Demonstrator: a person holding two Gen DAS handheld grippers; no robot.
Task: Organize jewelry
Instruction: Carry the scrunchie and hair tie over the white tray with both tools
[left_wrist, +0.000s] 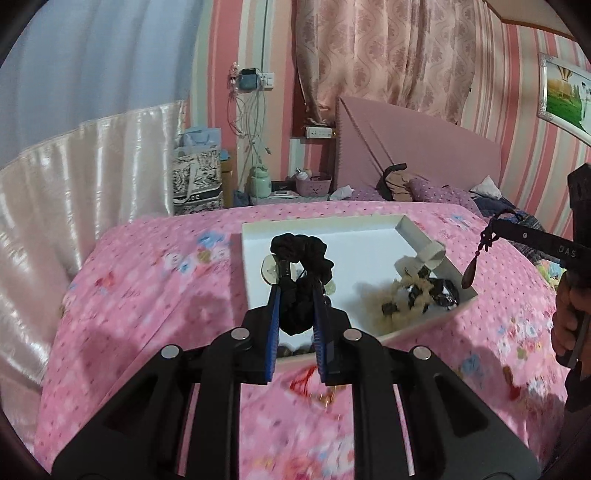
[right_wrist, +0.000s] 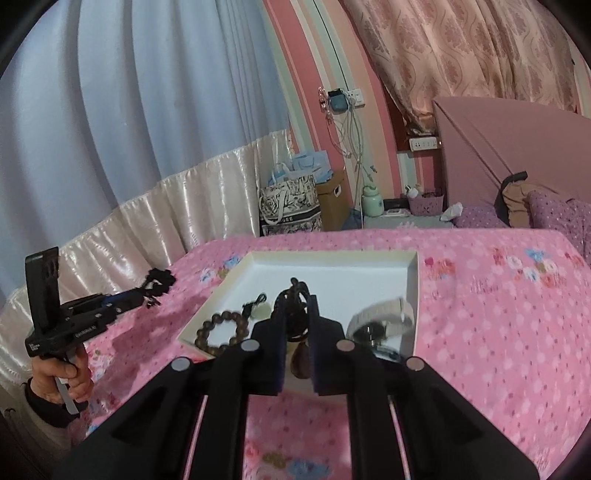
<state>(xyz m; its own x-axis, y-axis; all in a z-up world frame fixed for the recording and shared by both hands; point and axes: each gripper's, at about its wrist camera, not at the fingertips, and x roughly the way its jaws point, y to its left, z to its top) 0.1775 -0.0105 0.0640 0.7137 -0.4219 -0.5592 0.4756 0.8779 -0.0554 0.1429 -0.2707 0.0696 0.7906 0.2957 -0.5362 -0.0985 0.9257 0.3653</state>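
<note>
Pink floral bedspread (right_wrist: 498, 295) carries a white tray (left_wrist: 369, 225). Left tool (left_wrist: 297, 284) is clenched on a black scrunchie (left_wrist: 301, 251), held above the tray's near-left part; soft, light, best pinched across its bunched fabric. Right tool (right_wrist: 297, 314) grips a dark corded pendant (left_wrist: 471, 275), which dangles freely and looks likely to swing. Both tools sit level, pointing far. A bead bracelet (right_wrist: 219, 330) lies inside the tray.
</note>
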